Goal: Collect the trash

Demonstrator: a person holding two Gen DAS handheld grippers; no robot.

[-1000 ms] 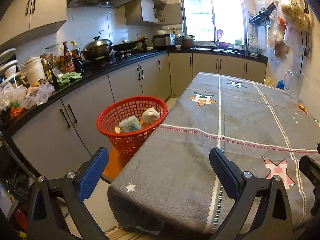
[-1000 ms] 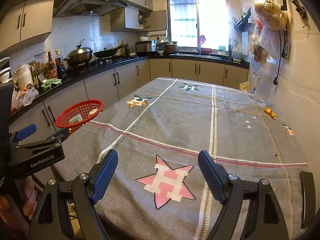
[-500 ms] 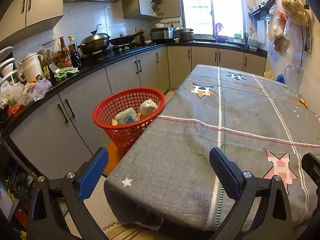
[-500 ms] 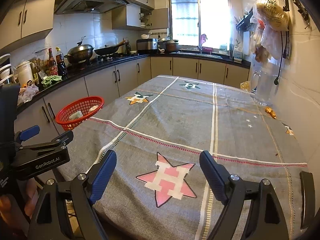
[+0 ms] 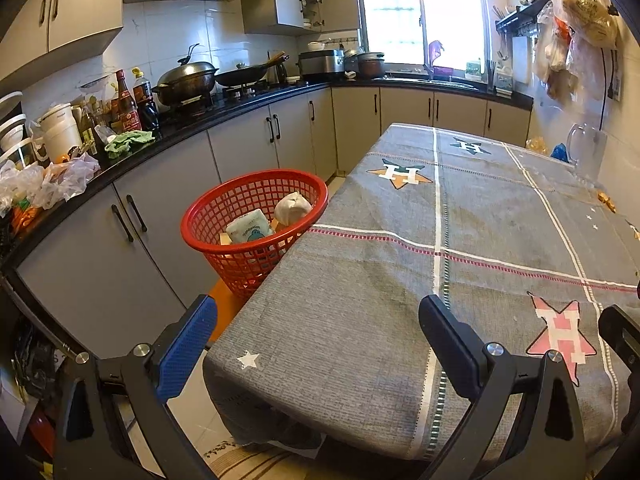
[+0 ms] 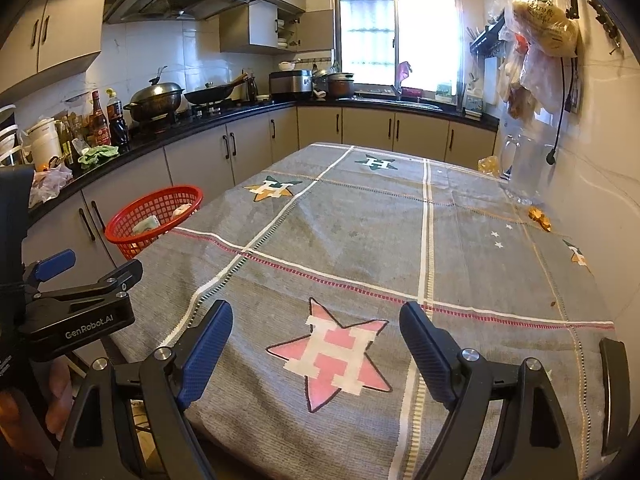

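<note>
The left gripper (image 5: 316,332) and right gripper (image 6: 316,344) were both wide apart w/ nothing in them. Since a sec ago the left view had crept a bit nearer the red basket (image 5: 208,216); a packet (image 5: 250,232) & a white wad (image 5: 294,208) sat inside. Orange scraps (image 6: 540,218) by the wall, maybe peel, looked like trash left on the table (image 6: 360,216)

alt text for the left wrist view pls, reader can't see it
The open, empty left gripper hovers over the near corner of a table under a grey star-patterned cloth. Beside the table's left edge stands a red mesh basket holding a small packet and a crumpled white wad. Kitchen cabinets and a cluttered black counter run behind.
</note>
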